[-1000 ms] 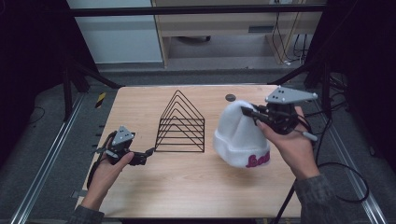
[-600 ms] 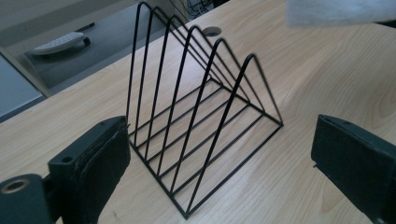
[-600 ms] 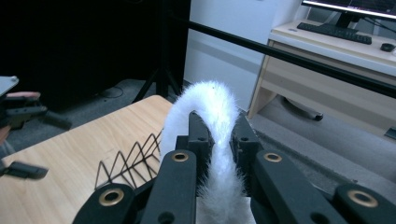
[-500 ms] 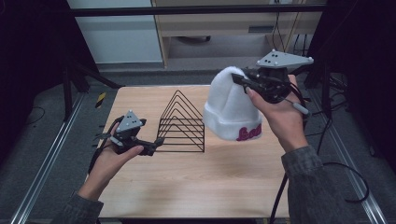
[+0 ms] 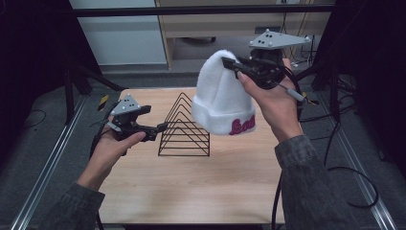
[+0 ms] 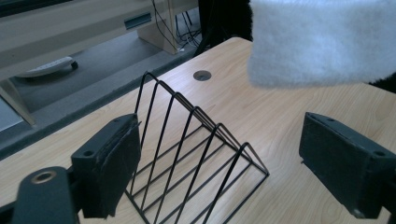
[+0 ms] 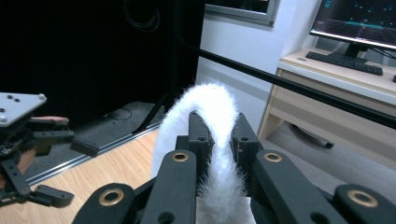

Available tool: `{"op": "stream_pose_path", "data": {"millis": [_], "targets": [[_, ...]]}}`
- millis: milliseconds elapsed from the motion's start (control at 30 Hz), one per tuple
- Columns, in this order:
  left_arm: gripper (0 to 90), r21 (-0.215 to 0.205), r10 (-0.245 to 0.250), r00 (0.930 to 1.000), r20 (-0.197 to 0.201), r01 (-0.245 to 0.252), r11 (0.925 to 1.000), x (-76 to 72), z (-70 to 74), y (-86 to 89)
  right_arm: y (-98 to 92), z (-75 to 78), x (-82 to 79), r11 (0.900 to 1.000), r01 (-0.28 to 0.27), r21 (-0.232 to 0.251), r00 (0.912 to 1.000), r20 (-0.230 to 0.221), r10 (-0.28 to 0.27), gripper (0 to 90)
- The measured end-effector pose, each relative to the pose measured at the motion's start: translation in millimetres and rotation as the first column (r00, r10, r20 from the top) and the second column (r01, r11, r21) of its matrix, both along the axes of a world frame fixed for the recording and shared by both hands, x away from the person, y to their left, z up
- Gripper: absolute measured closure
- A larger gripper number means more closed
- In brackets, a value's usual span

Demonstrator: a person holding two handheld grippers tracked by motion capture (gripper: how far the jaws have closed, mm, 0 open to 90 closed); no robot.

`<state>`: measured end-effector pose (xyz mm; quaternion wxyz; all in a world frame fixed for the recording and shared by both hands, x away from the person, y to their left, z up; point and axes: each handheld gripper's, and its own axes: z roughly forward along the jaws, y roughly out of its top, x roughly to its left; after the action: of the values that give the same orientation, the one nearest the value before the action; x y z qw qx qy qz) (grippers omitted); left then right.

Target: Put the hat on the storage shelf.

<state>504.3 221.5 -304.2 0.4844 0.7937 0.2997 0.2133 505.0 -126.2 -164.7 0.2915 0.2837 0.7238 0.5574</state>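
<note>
While my right gripper (image 5: 230, 63) clamps the beanie (image 5: 221, 96) aloft, left gripper (image 5: 160, 128) gapes empty beside the wire rack (image 5: 184, 129); draping remains.

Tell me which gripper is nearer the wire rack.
Left. The left gripper hovers at the wire rack's left edge, jaws open and empty. The right gripper is up above and to its right, clamped on the white hat.

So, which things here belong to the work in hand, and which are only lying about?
In the job:
- white beanie, pinched at its top by the right gripper
- black wire rack, beside the open, empty left gripper

Only lying about:
- keyboard and monitor on the desk behind
- cables beside the table
</note>
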Motion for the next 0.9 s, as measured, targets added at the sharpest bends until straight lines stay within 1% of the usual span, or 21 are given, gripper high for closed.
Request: {"op": "stream_pose_path", "data": {"millis": [167, 200, 400, 467, 633, 700, 800, 900], "targets": [[13.4, 0.036, -0.017, 0.9998, -0.005, 0.017, 0.9992, 3.4, 0.0, -3.5, 15.4, 2.5, 4.3, 1.0, -0.02, -0.011, 0.9998, 0.003, 0.02, 82.5], [13.1, 0.042, -0.022, 0.9997, -0.005, 0.022, 0.9989, 3.8, 0.7, -5.2, 21.1, 1.8, 5.7, 1.0, -0.025, -0.017, 0.9997, 0.005, 0.025, 82.5], [12.3, 0.039, -0.039, 0.9992, -0.003, 0.039, 0.9985, 4.5, 3.5, -8.4, 31.7, 1.9, 7.3, 0.999, -0.048, -0.001, 0.9988, 0.01, 0.048, 82.6], [12.0, 0.044, -0.048, 0.9988, 0.007, 0.047, 0.9979, 4.1, 5.1, -10.4, 34.8, 3.6, 6.8, 0.998, -0.058, 0.013, 0.9983, 0.012, 0.058, 82.6], [11.5, 0.026, -0.061, 0.998, 0.014, 0.061, 0.9978, 5.3, 7.1, -14.4, 45.3, 7.2, 5.1, 0.997, -0.081, 0.01, 0.9965, 0.024, 0.08, 82.5], [11.2, 0.027, -0.066, 0.9978, 0.007, 0.066, 0.9975, 7.7, 5.9, -14.9, 51.8, 7.6, 4.9, 0.996, -0.093, 0.005, 0.9954, 0.026, 0.093, 82.5], [10.6, 0.03, -0.07, 0.9976, 0.001, 0.07, 0.9971, 9.4, 4.8, -14.9, 55.3, 7.4, 5.0, 0.995, -0.101, 0.002, 0.9945, 0.025, 0.101, 82.6], [10.2, 0.019, -0.083, 0.9965, -0.011, 0.083, 0.9964, 11.5, 3.9, -15.7, 60.3, 7.4, 5.6, 0.993, -0.117, 0.007, 0.9929, 0.02, 0.117, 82.6]]}}
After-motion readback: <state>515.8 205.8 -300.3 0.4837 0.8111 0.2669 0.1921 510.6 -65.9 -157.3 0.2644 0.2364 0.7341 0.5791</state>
